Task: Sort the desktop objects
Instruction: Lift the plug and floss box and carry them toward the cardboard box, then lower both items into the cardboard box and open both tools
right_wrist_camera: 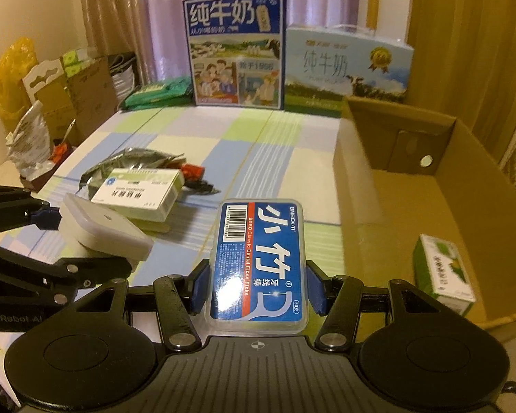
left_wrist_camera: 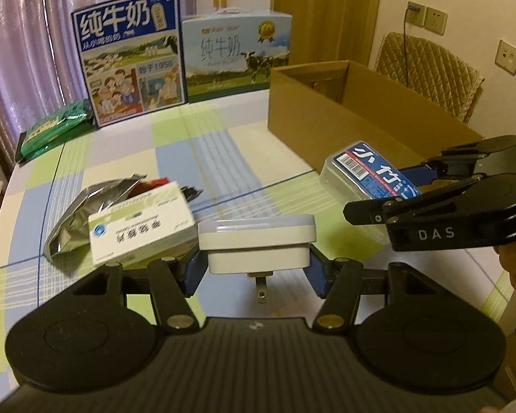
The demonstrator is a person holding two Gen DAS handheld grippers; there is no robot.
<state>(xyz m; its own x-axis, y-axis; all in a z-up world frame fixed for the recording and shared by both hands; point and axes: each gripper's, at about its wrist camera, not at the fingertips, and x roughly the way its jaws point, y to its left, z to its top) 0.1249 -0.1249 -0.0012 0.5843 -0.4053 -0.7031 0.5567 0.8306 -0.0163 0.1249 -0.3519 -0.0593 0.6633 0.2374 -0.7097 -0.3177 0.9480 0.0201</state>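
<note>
Left tongs [left_wrist_camera: 256, 270] pinch the white plug adapter [left_wrist_camera: 257, 241] above the table [left_wrist_camera: 223, 158], right tongs [right_wrist_camera: 256, 289] pinch the floss box [right_wrist_camera: 258, 261] beside the cardboard box [right_wrist_camera: 464, 186]; the narrow grips risk slippage.

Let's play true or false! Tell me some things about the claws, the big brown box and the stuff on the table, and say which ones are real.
1. The left claw grips a white plug adapter. True.
2. The right claw is empty. False: it holds a blue floss pick case.
3. The cardboard box has nothing in it. False: a small green and white carton lies inside.
4. A medicine box rests partly on a silver foil bag. True.
5. Two milk cartons stand at the table's far edge. True.
</note>
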